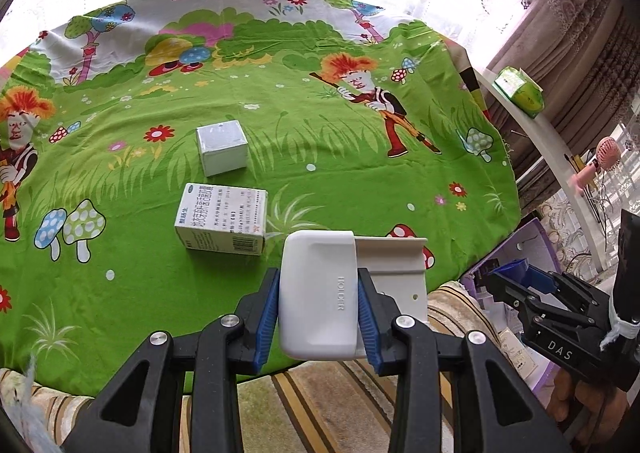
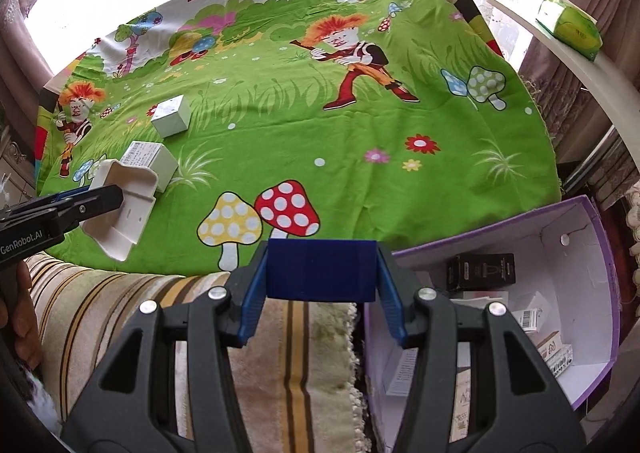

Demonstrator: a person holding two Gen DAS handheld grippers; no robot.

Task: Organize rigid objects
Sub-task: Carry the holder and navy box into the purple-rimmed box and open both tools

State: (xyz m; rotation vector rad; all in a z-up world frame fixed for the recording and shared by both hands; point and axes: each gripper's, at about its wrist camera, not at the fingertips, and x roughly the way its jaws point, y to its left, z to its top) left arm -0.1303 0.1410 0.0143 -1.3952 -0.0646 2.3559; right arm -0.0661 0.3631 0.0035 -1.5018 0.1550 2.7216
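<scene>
Two tools, both loaded: left tool point(image 1: 318, 309) is clamped on a white plastic holder point(image 1: 318, 293), pads on its long flat sides, held over the near edge of the counter point(image 1: 360, 181); right tool point(image 2: 320, 285) is clenched on a dark blue block point(image 2: 321, 269) near the purple box point(image 2: 592, 293). Holder looks light, stiff, smooth, so prob. slippery; side grip at mid-body seems right. Block looks rigid, easy w/ flat faces. Medicine box point(image 1: 222, 219) and white cube box point(image 1: 222, 147) sit on the cloth, likely light cardboard, crushable if squeezed hard. Legible: "HOLDER" on the holder, "DAS" and "GenRobot.AI" on the tools; Chinese print on the medicine box, too small to read.
</scene>
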